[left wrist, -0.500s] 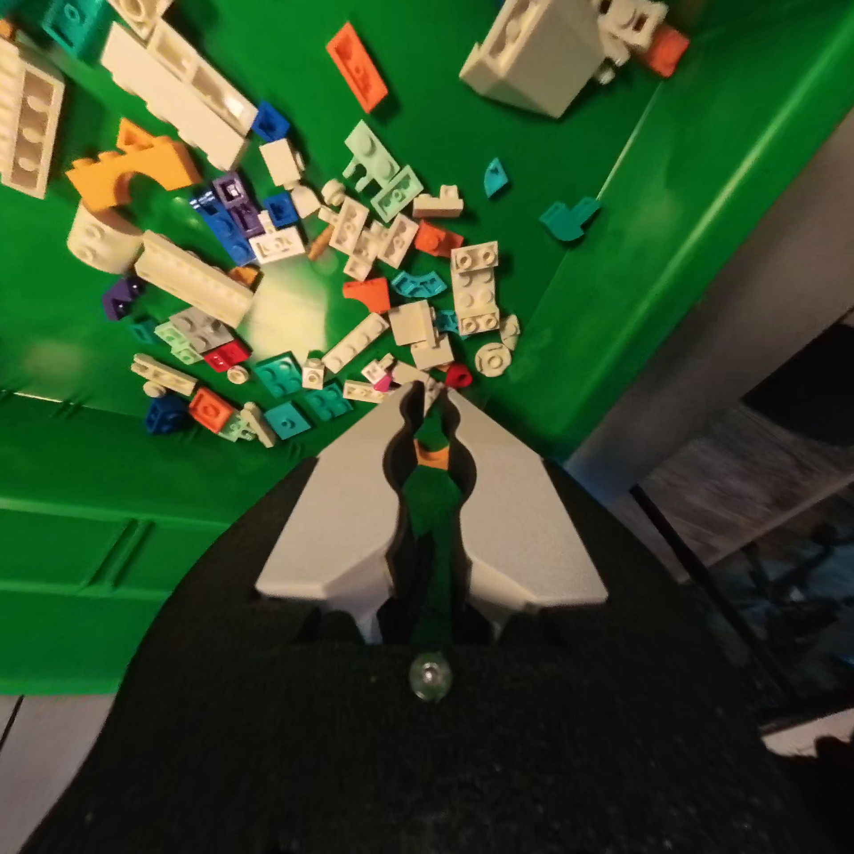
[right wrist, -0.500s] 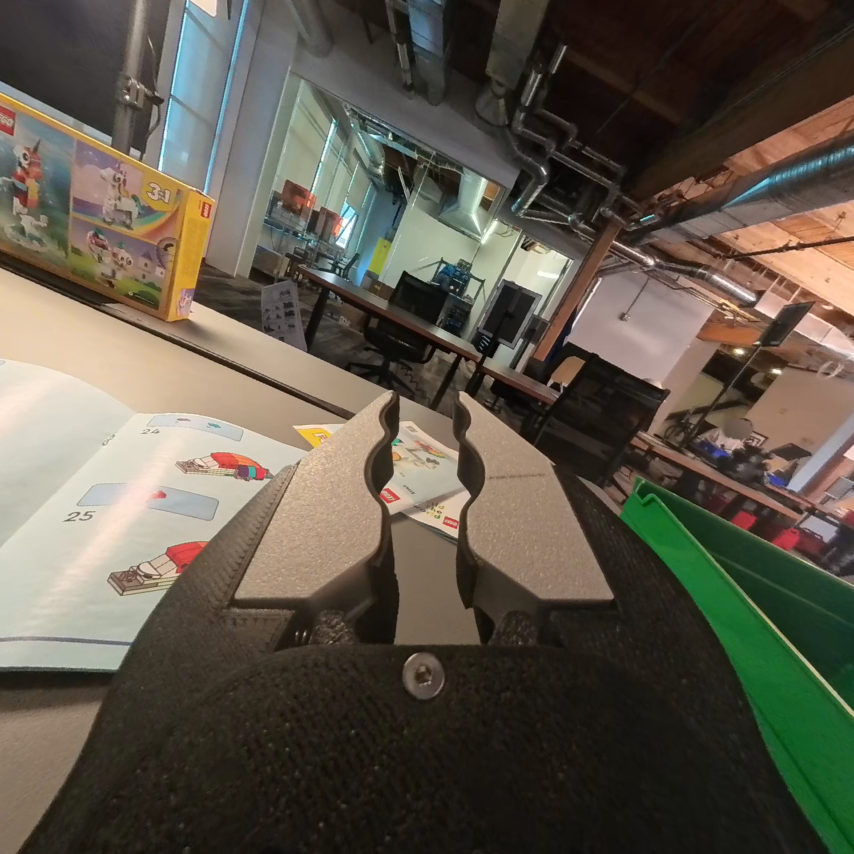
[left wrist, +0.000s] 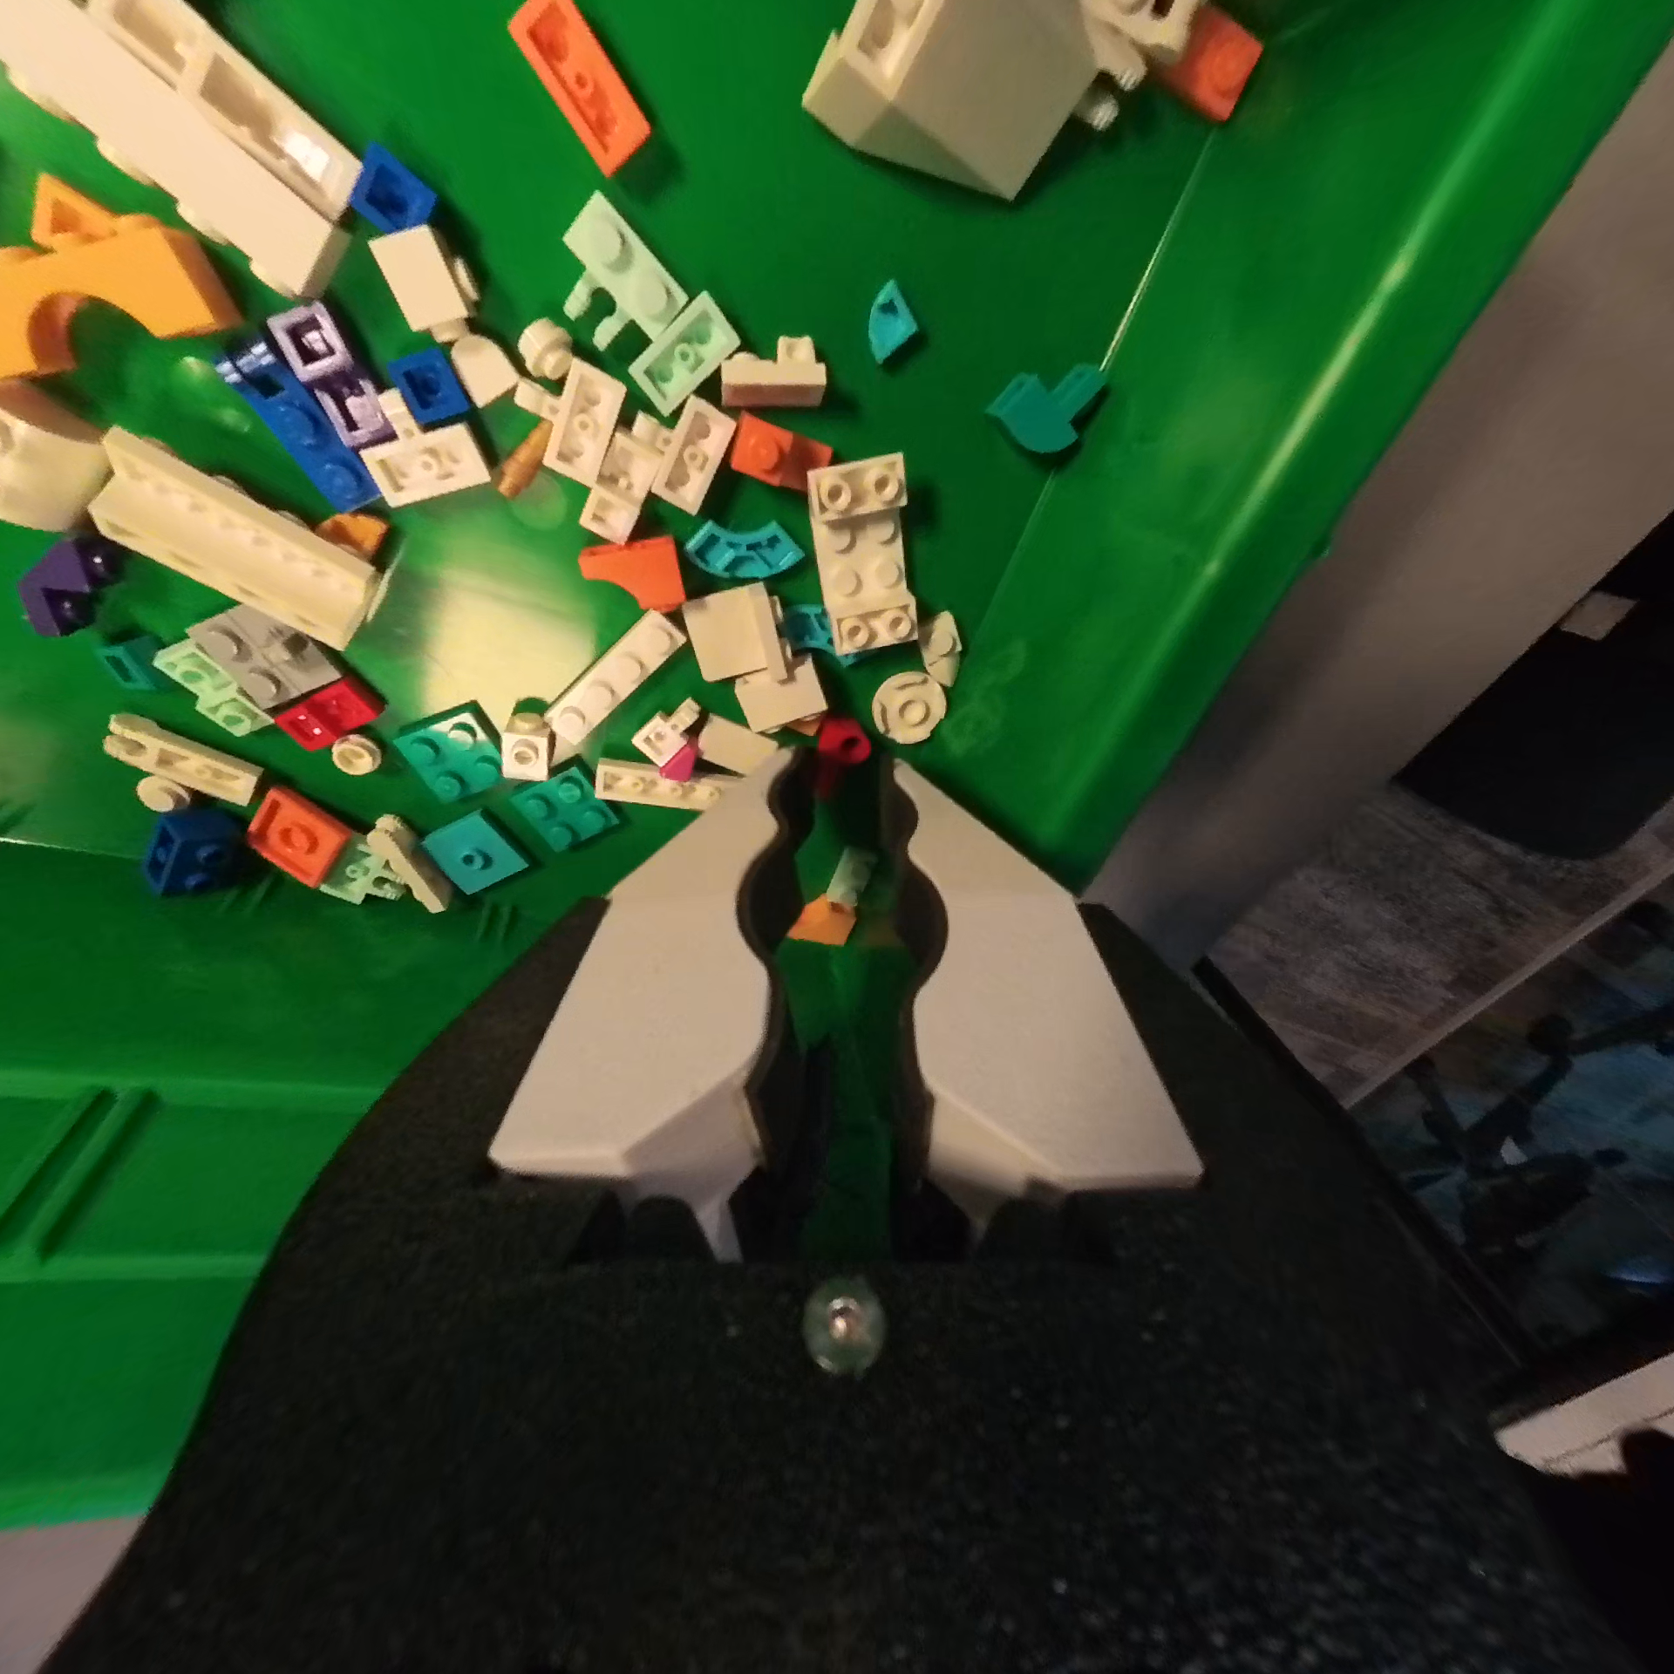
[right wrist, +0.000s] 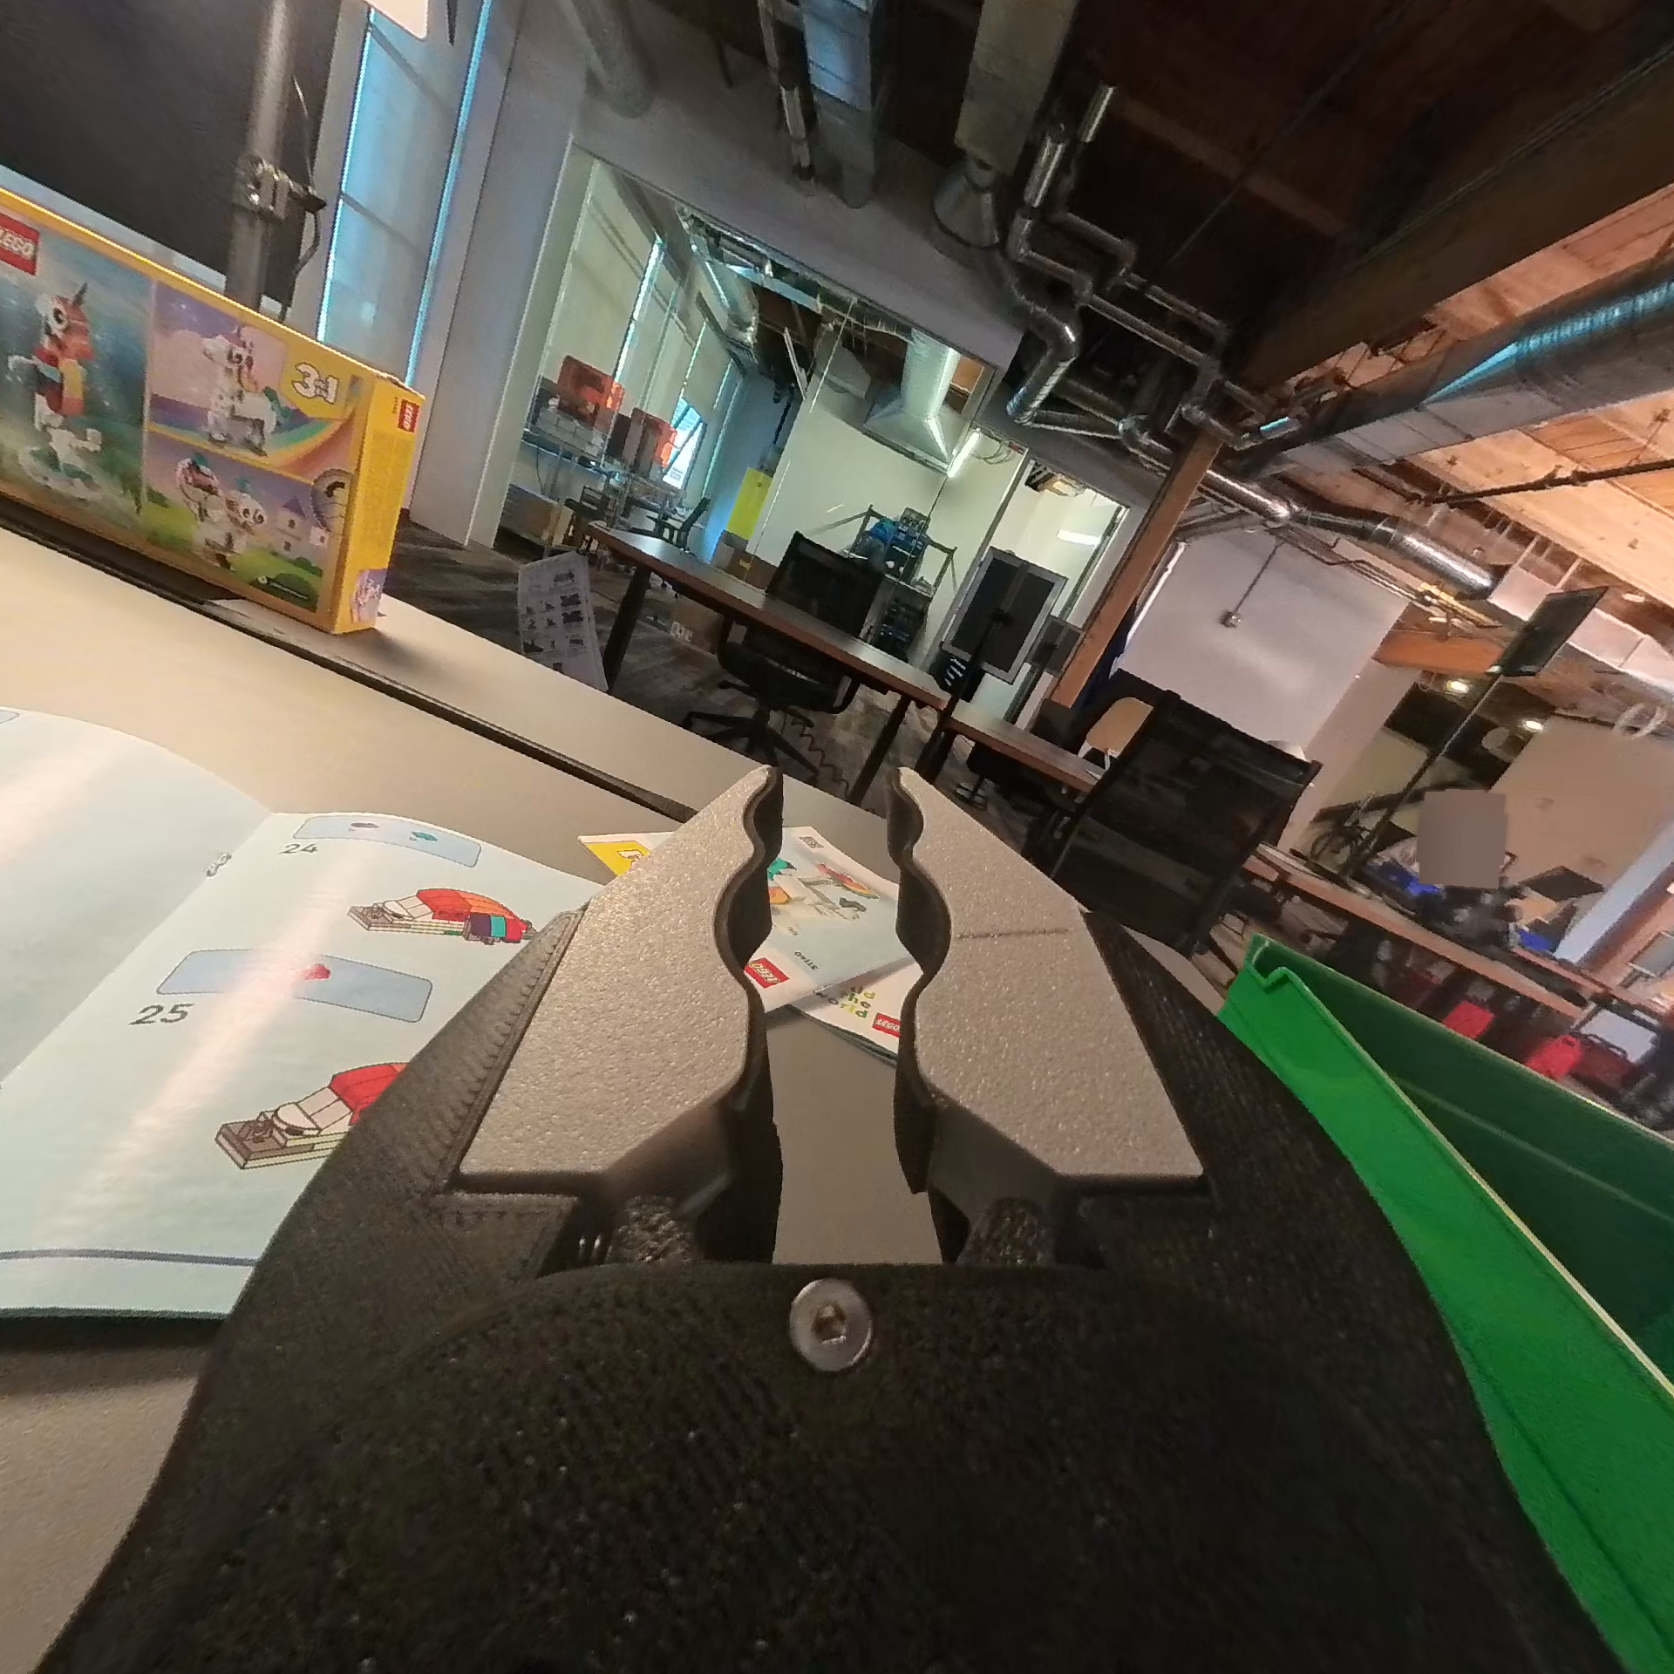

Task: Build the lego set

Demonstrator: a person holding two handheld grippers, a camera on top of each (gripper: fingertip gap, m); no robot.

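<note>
A green bin (left wrist: 1205,435) holds several loose lego pieces, white, teal, orange and blue. My left gripper (left wrist: 842,770) points down into it near the bin's right wall, its jaws a narrow gap apart. A small red brick (left wrist: 844,741) lies right at the fingertips, inside the gap and not pinched. A mint piece (left wrist: 853,874) and an orange piece (left wrist: 820,924) show through the gap farther back. My right gripper (right wrist: 835,788) hovers low over the grey table, slightly open and empty. The open instruction booklet (right wrist: 226,951) lies to its left.
A large white sloped assembly (left wrist: 951,81) sits at the bin's far end and an orange arch (left wrist: 100,290) at the left. In the right wrist view, the yellow set box (right wrist: 181,453) stands at the table's back, a second booklet (right wrist: 838,942) lies ahead, and the bin's rim (right wrist: 1449,1223) is at the right. The left gripper's tips are roughly 60 centimeters from the right gripper's.
My left gripper has moved closer to the pieces and its jaws have parted a little; the red brick now sits between the tips. The right gripper has not moved.
</note>
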